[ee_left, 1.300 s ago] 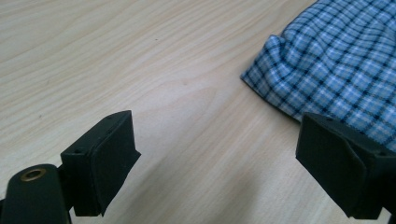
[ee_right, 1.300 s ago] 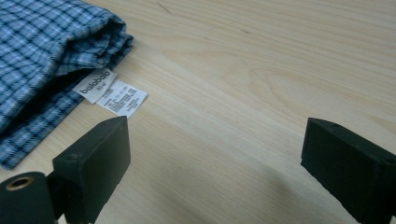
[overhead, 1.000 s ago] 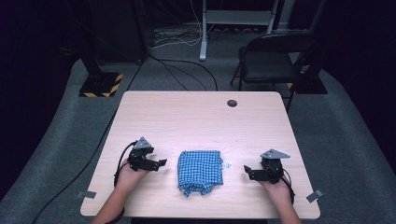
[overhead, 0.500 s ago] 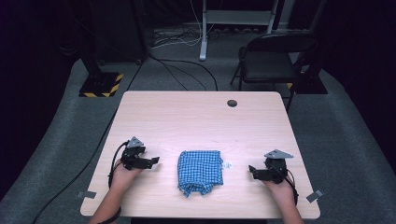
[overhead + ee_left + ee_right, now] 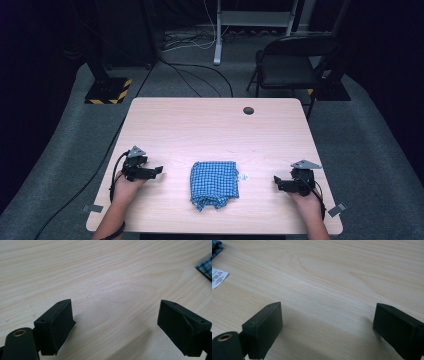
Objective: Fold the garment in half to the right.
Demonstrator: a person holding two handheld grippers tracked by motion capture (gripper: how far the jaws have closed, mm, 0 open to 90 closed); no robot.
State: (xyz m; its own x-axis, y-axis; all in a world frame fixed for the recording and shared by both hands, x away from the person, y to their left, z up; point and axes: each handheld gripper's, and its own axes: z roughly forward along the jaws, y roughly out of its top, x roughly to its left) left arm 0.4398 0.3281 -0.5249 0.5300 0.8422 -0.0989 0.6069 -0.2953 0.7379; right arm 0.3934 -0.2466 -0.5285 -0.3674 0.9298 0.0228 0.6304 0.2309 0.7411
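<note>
1. The table is pale wood, bare at the far end except for a small dark hole.
2. The folded blue checked cloth lies near the front edge, between the two grippers and well apart from each.
3. It looks soft, light and floppy; I'd pinch a corner or folded edge, since the middle would bunch.
4. The left gripper rests released, jaws wide.
5. The right gripper likewise gapes, holding nothing.
6. A small white tag sticks out beside the cloth.

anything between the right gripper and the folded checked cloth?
Mostly bare table. In the high view only the cloth's small white tag lies before the right gripper.
</note>
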